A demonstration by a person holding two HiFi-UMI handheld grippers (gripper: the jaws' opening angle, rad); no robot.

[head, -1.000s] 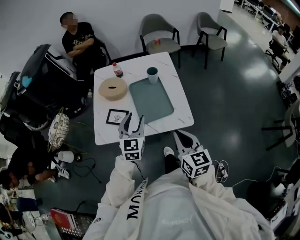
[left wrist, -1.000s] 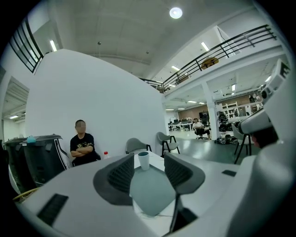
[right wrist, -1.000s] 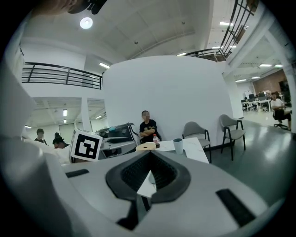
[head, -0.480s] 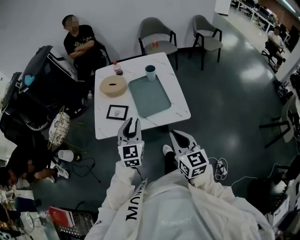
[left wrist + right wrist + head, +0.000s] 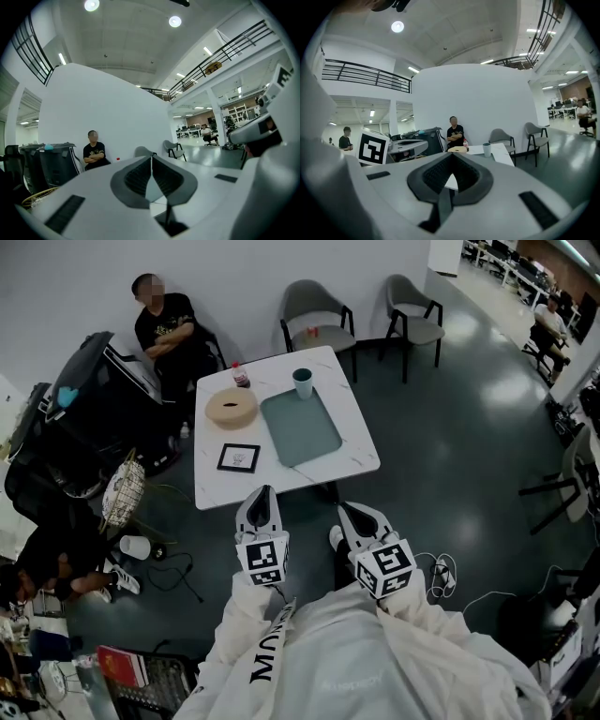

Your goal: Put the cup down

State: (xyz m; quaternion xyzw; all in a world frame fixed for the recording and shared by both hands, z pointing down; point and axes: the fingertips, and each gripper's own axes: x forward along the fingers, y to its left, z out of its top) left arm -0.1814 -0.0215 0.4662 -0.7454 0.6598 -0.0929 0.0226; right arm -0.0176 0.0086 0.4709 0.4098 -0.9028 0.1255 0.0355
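Cup (image 5: 303,383) on table (image 5: 359,452), left gripper (image 5: 261,491) just closed empty, right gripper (image 5: 345,510) pressed together, empty

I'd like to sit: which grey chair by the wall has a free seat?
The far chair, away from the table; the near chair, right behind the table, holds a small reddish item.

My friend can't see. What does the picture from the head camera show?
Seen from above, a person in a white hoodie holds the left gripper and right gripper, fingers shut and empty, short of a white table. On it a green cup stands beside a teal tray.
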